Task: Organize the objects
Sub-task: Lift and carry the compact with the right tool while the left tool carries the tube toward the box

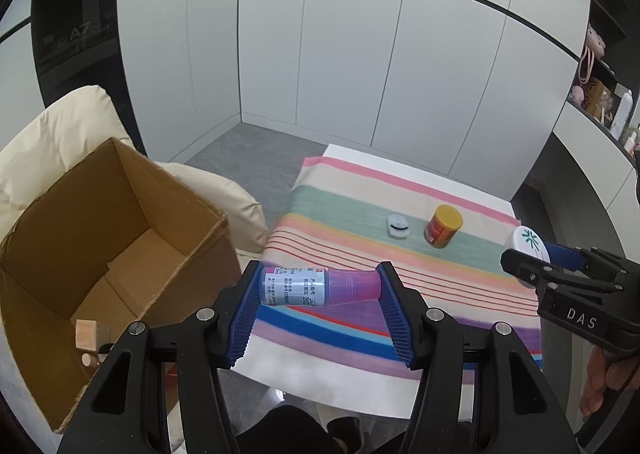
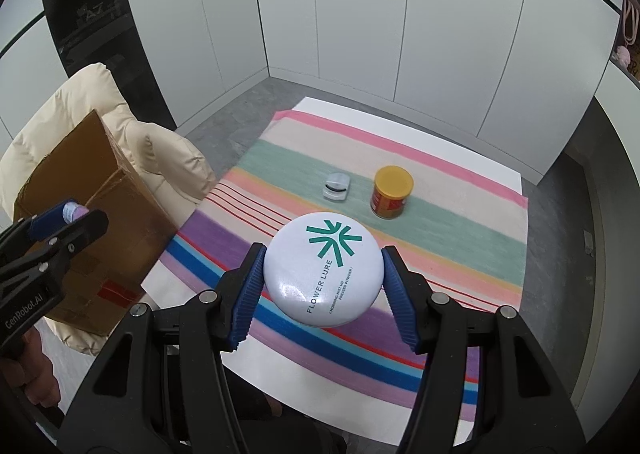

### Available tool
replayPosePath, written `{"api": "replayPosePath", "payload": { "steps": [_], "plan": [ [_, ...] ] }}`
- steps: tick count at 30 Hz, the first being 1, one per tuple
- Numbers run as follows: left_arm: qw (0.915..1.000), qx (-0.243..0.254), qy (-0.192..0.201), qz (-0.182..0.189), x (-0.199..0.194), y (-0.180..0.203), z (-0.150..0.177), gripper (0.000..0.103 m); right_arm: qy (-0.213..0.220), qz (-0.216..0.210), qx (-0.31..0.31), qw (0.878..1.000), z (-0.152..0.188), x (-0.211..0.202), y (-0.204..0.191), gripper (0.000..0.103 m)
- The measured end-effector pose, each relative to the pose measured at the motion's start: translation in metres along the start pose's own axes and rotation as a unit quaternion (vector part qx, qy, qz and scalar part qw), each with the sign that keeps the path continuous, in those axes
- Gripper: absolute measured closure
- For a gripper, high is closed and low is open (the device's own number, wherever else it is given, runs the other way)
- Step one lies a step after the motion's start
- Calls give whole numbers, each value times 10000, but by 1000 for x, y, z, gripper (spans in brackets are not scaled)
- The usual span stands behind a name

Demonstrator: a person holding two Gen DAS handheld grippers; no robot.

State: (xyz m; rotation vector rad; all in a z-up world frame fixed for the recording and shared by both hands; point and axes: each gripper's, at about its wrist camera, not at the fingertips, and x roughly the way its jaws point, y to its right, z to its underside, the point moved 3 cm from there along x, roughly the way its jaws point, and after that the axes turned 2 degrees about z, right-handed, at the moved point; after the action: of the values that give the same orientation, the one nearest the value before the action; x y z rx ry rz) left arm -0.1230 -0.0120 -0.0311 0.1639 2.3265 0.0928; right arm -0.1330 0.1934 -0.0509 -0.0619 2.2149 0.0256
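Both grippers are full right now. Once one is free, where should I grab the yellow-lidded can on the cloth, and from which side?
Grip the yellow-lidded can across its red body, below the lid. It stands upright on the striped cloth, so a near-side approach with fingers level probably suits best. The small grey case lies to its left, apart, so the sides look free for both fingers.

White panelled walls [image 1: 340,54], grey floor [image 1: 248,158], cream cushioned chair [image 1: 60,134] beside the table.
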Motion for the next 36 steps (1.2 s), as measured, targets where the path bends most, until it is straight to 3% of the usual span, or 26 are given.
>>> {"api": "replayPosePath", "payload": {
  "steps": [14,36],
  "plan": [
    [9992,-216,95,-315,-17,-42,4,45,130,-236,13,9996,-16,4,-37,43],
    [9910,-856,211,-1002,-50,-143,22,45,187,-884,-575,9942,-27,8,-151,43]
  ]
}}
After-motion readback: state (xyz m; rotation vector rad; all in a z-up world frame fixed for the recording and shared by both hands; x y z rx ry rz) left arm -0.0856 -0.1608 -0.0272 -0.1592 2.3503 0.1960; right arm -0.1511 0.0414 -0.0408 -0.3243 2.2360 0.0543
